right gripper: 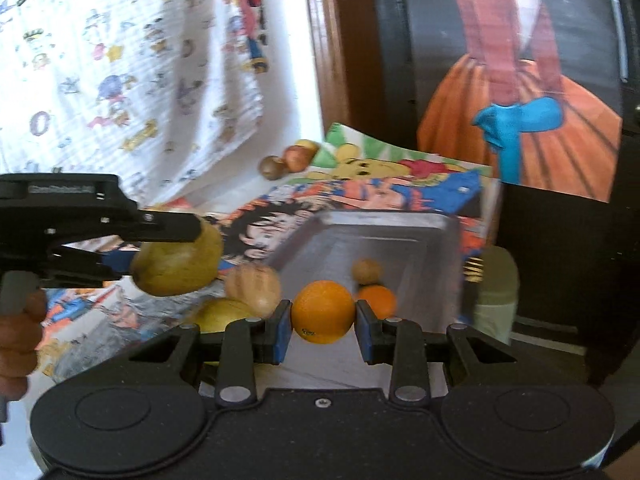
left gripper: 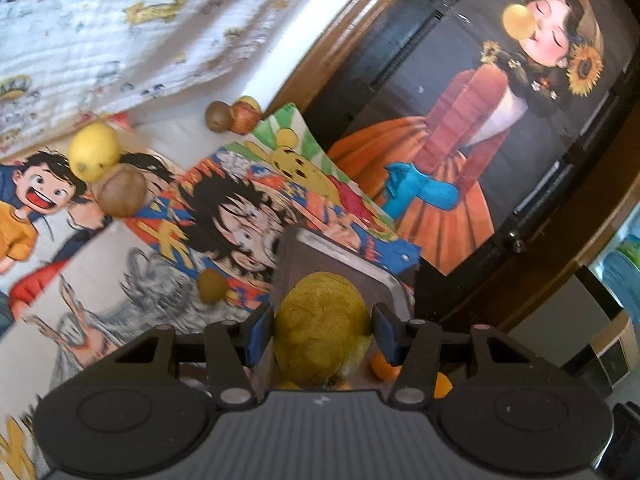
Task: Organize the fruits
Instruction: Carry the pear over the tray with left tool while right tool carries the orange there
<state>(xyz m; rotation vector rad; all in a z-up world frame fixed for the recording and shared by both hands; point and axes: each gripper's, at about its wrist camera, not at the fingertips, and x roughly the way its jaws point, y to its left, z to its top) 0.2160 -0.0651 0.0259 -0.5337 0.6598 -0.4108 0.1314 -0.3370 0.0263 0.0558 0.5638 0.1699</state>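
My left gripper [left gripper: 322, 330] is shut on a rough yellow-green fruit [left gripper: 322, 326] and holds it above the near end of a metal tray [left gripper: 320, 256]. In the right wrist view the left gripper [right gripper: 168, 248] and its fruit [right gripper: 178, 264] hang left of the tray [right gripper: 400, 232]. My right gripper [right gripper: 322, 330] is shut on an orange [right gripper: 323, 312] over the tray's near edge. A second orange [right gripper: 378, 300] and a small brown fruit [right gripper: 367, 270] lie in the tray.
On the cartoon-print cloth lie a yellow fruit [left gripper: 94, 152], a brown fruit [left gripper: 120, 194], a small brown one [left gripper: 212, 285] and two fruits at the back [left gripper: 232, 116]. A dark cabinet with a girl poster [left gripper: 500, 120] stands on the right. A patterned curtain [left gripper: 120, 28] hangs behind.
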